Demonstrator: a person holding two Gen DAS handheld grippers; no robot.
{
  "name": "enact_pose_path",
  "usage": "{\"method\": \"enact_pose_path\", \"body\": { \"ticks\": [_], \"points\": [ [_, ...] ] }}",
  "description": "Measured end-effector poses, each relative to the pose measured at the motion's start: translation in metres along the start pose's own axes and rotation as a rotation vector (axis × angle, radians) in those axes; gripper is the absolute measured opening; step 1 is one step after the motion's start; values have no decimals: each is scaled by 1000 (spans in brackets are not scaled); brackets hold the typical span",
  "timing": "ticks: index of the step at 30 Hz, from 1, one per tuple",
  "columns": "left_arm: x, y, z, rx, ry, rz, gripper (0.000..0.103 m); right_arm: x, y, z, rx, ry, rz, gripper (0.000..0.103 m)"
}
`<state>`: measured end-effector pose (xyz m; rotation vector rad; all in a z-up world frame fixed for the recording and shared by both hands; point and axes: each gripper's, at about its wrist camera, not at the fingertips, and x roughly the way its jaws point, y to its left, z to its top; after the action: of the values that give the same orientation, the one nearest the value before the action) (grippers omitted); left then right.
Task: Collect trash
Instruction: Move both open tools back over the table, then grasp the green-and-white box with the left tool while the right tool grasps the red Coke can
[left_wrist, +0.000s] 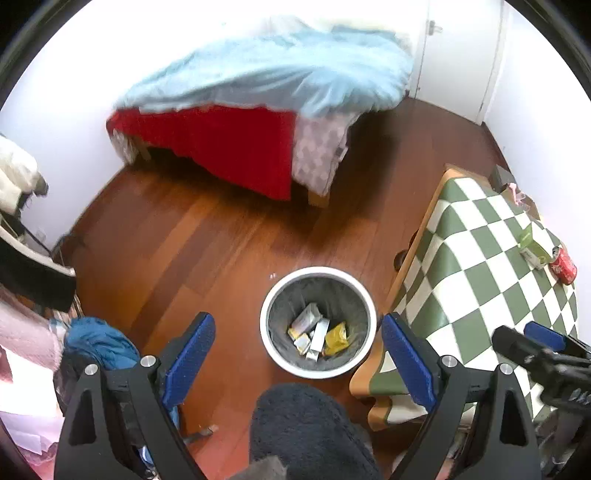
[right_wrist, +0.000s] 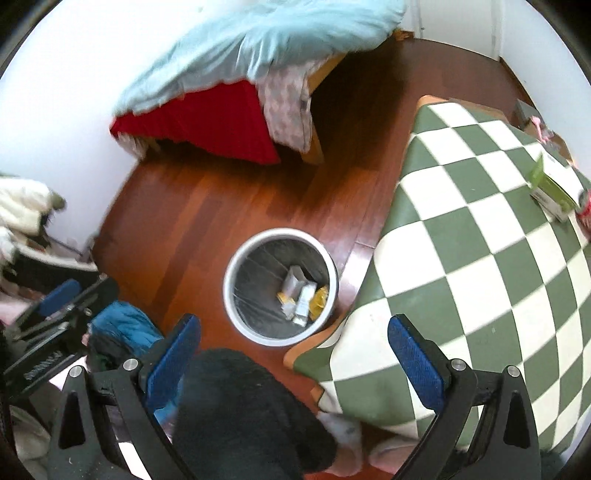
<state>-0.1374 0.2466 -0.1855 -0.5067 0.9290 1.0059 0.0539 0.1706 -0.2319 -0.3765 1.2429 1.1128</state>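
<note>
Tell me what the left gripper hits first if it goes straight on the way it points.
Most likely the white trash bin: the open left gripper points down at its mouth, with nothing visible in between. Depth is hard to judge through the fisheye.

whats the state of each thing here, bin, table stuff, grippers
bin: upright on floor, lined, holding several wrappers
green box: lying on table, uncollected
red can: on its side beside the box
left gripper: open, empty
right gripper: open, empty
door: closed
</note>
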Motion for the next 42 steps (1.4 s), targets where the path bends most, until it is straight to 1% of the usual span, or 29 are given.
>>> {"method": "enact_pose_path", "body": {
  "ticks": [3,4,7,9,10,11,14,15,16,17,18,19,20,21,22,24,25,26,27,28,30,32,33,34,36,37,38,39,42],
  "points": [
    [-11,-20,2,16,-32,1,92,-30,-23,-10,79,-57,55,102],
    [-11,-30,3,21,-38,-3,92,-36,-30,-13,101,-68,59,102],
    [-4,-67,8,51,-33,-24,92,-55,-66,-20,176,-95,52,102],
    [5,-103,14,81,-19,-52,92,-67,-97,-22,229,-107,34,102],
    [11,-120,17,97,-5,-65,96,-72,-110,-21,249,-111,25,102],
    [18,-138,21,111,13,-79,101,-79,-131,-20,273,-118,5,102],
    [46,-204,39,141,63,-131,103,-98,-189,-10,349,-144,-57,102],
    [53,-224,43,155,75,-135,103,-103,-208,-5,373,-152,-77,102],
    [64,-246,48,174,89,-141,103,-110,-237,4,408,-162,-114,102],
    [71,-265,52,193,95,-146,103,-114,-254,10,427,-168,-141,102],
    [83,-288,57,219,102,-139,103,-117,-276,19,443,-170,-168,102],
    [94,-310,61,241,101,-112,103,-119,-307,31,469,-160,-202,102],
    [104,-330,64,253,96,-92,103,-118,-324,41,459,-145,-229,102],
    [110,-343,65,260,92,-78,103,-114,-345,56,408,-104,-292,102],
    [121,-360,65,269,90,-53,103,-110,-357,66,367,-77,-336,102],
    [140,-385,61,282,104,-27,103,-88,-389,94,223,38,-424,102],
    [149,-395,59,285,115,-21,103,-80,-398,101,179,79,-448,102],
    [158,-404,55,286,125,-13,103,-64,-409,112,105,136,-480,102],
    [166,-412,52,287,135,-4,103,-48,-418,121,33,188,-521,102],
    [171,-417,50,290,141,0,103,-39,-426,125,-10,212,-551,102],
    [178,-424,44,298,146,6,103,-12,-434,136,-167,259,-621,102],
    [179,-426,41,306,142,10,103,6,-442,141,-257,309,-645,102],
    [179,-427,41,306,137,10,103,17,-449,143,-282,347,-640,102],
    [178,-428,41,304,135,9,103,25,-455,143,-289,372,-635,102],
    [174,-428,46,298,123,-14,103,34,-465,146,-287,391,-614,102],
    [171,-428,49,298,117,-26,103,37,-472,148,-262,390,-592,102],
    [165,-429,55,300,109,-48,103,37,-476,151,-250,367,-594,101],
    [165,-434,60,304,104,-65,103,37,-481,154,-222,352,-584,101],
    [151,-448,78,330,101,-144,103,27,-501,160,-38,308,-521,100]
  ]
}}
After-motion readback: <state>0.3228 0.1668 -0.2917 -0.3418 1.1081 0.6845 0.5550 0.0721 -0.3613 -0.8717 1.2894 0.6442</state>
